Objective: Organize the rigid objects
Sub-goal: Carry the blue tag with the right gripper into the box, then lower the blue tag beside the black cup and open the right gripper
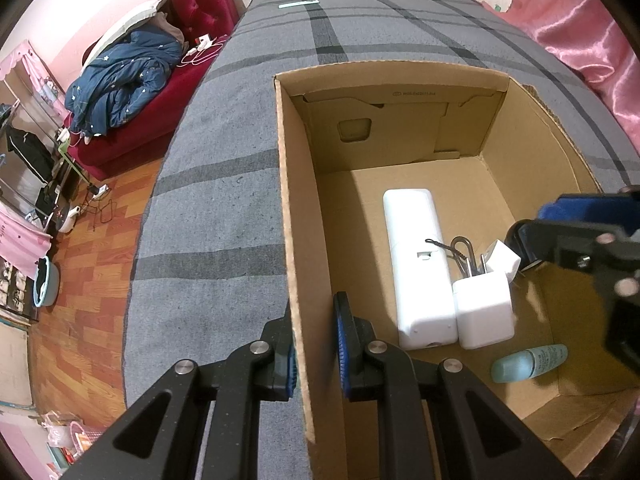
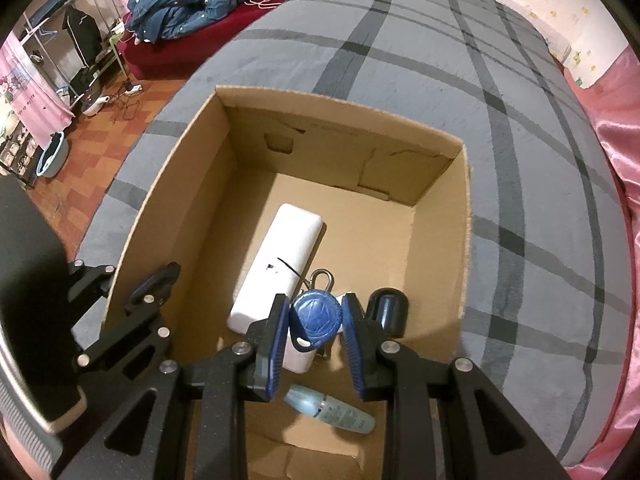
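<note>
Right gripper (image 2: 315, 322): clamped on a blue key fob (image 2: 316, 316), held above the box interior.
Left gripper (image 1: 314, 344): pinching the cardboard box (image 1: 296, 208) by its side wall.
Box contents: below the right fingers, white case (image 1: 416, 260), white charger (image 1: 484, 312), padlock (image 2: 322, 278), teal bottle (image 2: 332, 410).
Right view only: dark cap (image 2: 388, 312) just right of its fingers.

In the right wrist view the blue key fob (image 2: 316, 317) hides most of the white charger cube (image 2: 298, 360) and the padlock (image 2: 322, 279) body; the pale blue bottle (image 2: 332, 410) label is too small to read; the right gripper (image 1: 568, 236) is cut off by the left view's edge.
</note>
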Demonstrator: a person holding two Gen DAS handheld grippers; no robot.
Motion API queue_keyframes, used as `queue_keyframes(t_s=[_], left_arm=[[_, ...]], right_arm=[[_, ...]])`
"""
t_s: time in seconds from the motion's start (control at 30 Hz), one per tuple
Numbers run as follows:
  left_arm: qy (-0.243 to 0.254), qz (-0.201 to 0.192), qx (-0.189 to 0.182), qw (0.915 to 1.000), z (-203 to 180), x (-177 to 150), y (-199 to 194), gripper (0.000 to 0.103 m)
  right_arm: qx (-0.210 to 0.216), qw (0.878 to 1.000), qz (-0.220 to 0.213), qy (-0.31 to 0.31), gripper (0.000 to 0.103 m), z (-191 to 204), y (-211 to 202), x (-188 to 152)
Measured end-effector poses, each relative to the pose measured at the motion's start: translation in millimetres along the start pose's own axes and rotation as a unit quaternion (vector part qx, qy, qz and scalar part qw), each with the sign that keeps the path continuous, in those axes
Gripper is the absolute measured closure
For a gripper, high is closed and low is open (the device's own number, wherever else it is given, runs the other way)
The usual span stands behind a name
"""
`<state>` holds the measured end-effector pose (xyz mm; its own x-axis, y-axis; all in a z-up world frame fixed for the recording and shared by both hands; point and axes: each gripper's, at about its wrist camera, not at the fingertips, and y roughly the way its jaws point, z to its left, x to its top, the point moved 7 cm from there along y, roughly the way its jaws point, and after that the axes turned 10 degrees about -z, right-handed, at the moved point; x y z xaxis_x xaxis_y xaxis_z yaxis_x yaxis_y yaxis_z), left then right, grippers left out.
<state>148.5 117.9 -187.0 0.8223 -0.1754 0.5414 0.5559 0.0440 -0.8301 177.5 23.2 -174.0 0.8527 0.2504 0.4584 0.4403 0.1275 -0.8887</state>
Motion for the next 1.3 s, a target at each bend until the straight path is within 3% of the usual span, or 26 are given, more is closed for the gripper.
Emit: queue_keyframes(t_s=[0.5,1.0,1.13,1.3], left_arm=[[0.002,-0.001,0.003,1.0,-0.7,-0.4,0.7,0.086],[0.005,0.0,0.006,1.0,-1.8,-0.5,0.1,0.086],[0.006,0.0,0.007,1.0,-2.2,-0.5,-0.2,0.086],[0.007,0.001,0.008,0.9999,-2.3,-0.5,-0.3,0.086]], right_arm=[[0.001,0.999,0.037,0.007,0.075,3.1,48.6,-15.7],[0.007,0.999,0.031,0.012,0.074,3.6,45.3,-15.5],[0.01,1.0,0.025,0.015,0.059,3.0,41.0,-13.9],[0.006,1.0,0.015,0.02,0.053,0.5,33.8,-11.0]])
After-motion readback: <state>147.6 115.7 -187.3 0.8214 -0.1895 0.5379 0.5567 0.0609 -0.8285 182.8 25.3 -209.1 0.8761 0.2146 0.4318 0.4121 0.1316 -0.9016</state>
